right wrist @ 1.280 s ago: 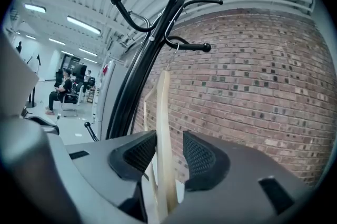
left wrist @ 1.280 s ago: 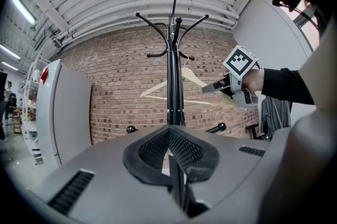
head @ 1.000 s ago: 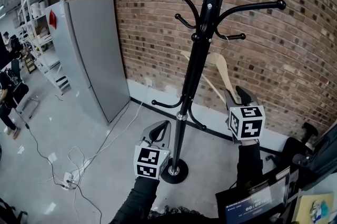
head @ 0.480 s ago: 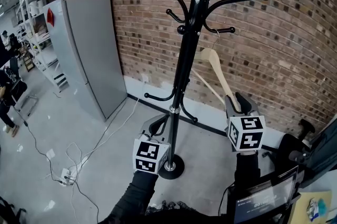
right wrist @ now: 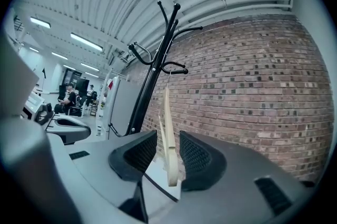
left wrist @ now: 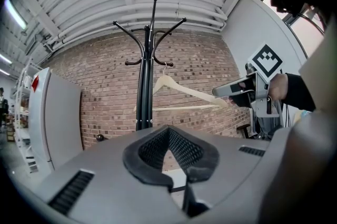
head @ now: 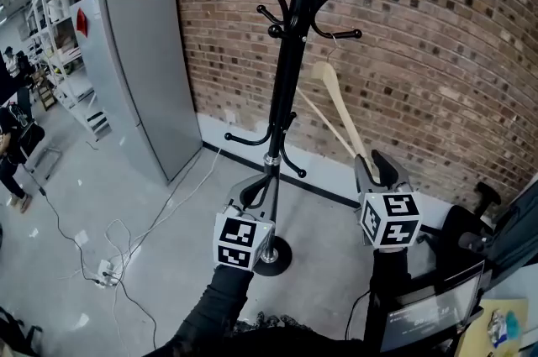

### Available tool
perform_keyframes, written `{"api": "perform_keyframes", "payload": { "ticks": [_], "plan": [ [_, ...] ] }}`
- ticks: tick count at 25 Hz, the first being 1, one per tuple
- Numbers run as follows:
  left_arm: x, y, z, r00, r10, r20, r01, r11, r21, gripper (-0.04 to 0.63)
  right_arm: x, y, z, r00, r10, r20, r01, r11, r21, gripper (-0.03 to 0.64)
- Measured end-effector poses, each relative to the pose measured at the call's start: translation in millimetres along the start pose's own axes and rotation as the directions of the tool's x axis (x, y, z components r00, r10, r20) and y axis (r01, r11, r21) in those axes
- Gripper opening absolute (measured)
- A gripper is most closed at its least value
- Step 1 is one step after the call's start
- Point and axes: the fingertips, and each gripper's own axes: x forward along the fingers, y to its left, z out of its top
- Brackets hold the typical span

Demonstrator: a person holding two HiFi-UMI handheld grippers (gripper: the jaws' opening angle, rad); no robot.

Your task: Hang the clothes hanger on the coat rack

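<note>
Firmly, my right claw pinched the wooden hanger by its end — hook over a coat rack peg — left claw closed, empty.

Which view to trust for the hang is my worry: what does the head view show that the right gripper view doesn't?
Head view only: the rack down to its base, and the left gripper beside the pole. Right gripper view only: ceiling lights, and the hanger edge-on between the right gripper's jaws. Both: rack, hanger, its hook at a short peg, and the brick wall.
</note>
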Motion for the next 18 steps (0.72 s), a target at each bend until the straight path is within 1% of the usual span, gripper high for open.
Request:
{"api": "perform_keyframes", "payload": {
  "ticks": [3, 8, 12, 18],
  "plan": [
    [-6, -12, 1, 1.000, -0.001, -0.002, 0.001, 1.000, -0.002, 0.008, -12, 0, -6, 1.000, 0.006, -0.008, -0.006, 1.000, 0.010, 0.141],
    [-15, -33, 5, 1.000, 0.000, -0.003, 0.000, 1.000, -0.007, 0.008, -33, -2, -12, 1.000, 0.024, -0.019, -0.025, 1.000, -0.011, 0.141],
    [-24, -51, 7, 1.000, 0.001, -0.001, -0.001, 1.000, -0.005, 0.008, -52, -4, -20, 0.999, 0.052, -0.012, -0.052, 0.998, 0.020, 0.141],
    [-37, -71, 6, 1.000, 0.008, -0.004, -0.008, 1.000, -0.004, 0.008, -70, -2, -43, 0.996, 0.072, -0.049, -0.070, 0.997, 0.026, 0.138]
  ]
}}
